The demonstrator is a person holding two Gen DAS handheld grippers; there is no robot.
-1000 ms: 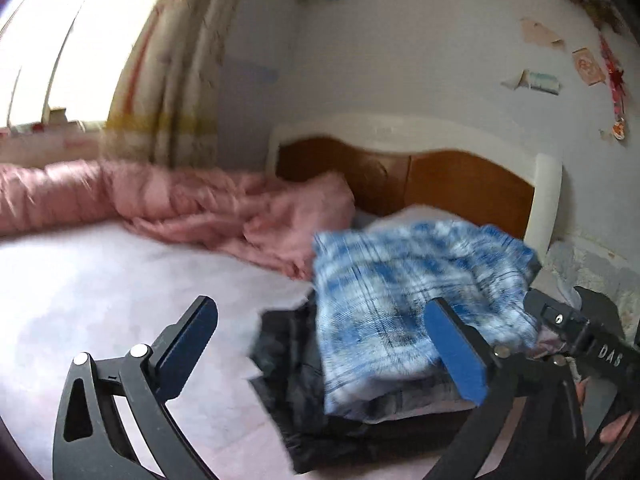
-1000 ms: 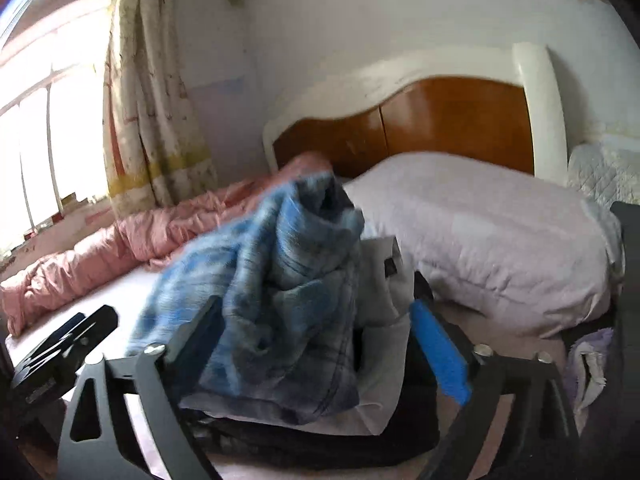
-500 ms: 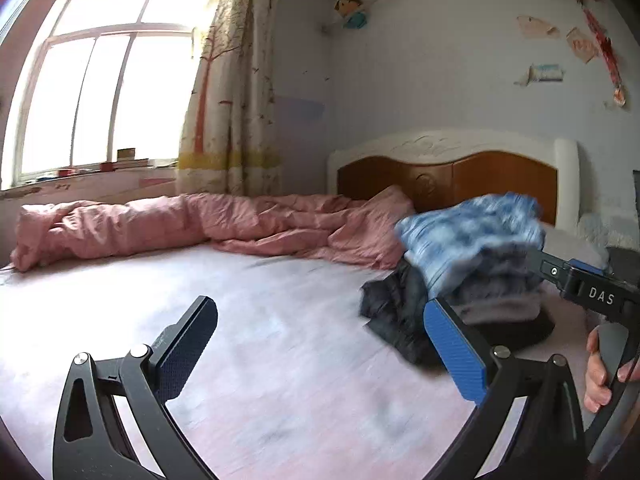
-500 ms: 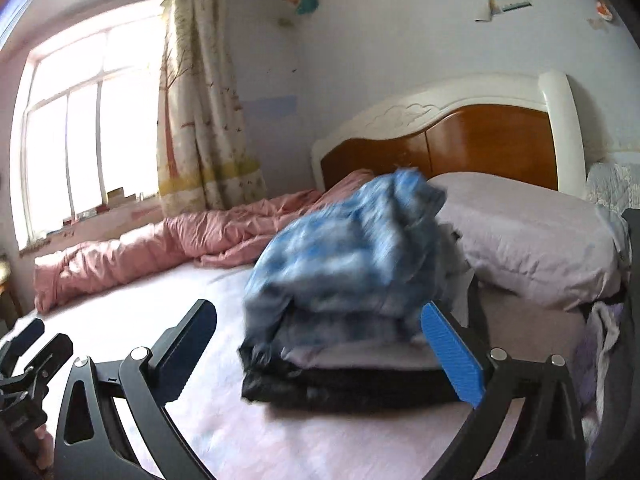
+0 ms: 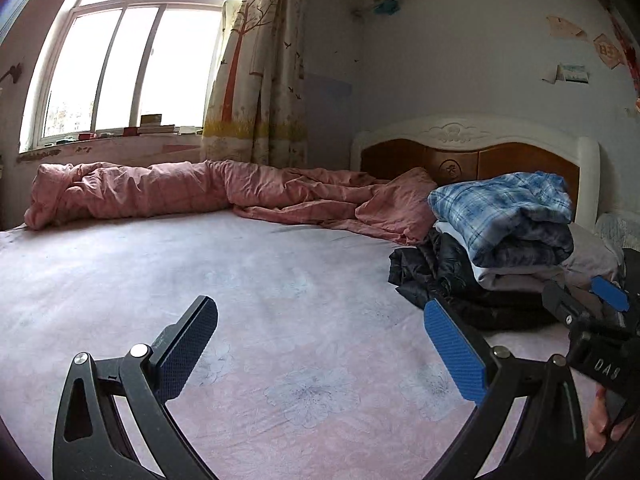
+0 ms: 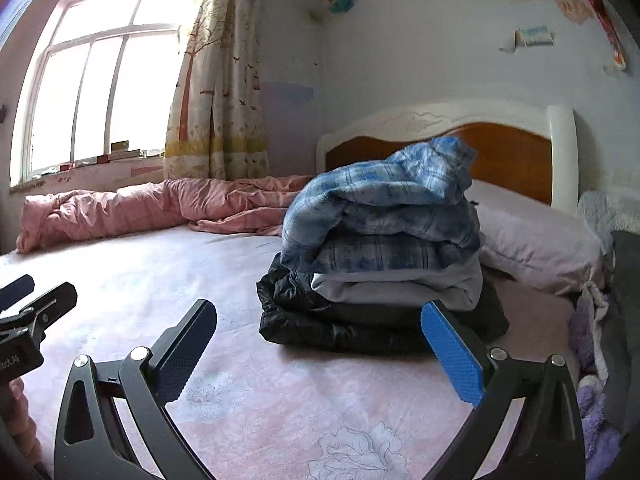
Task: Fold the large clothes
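Left wrist view: you drew both tools back from the stack, so this fold looked finished | bed (image 5: 200, 280) bare ahead; folded stack (image 6: 380, 264), plaid shirt (image 6: 384, 200) on top, lay near the headboard (image 6: 500, 148) | right tool (image 6: 320, 344) released, just short of it | left tool (image 5: 320, 344) released, stack well to its right.

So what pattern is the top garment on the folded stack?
Blue and white plaid, clearest in the right wrist view.
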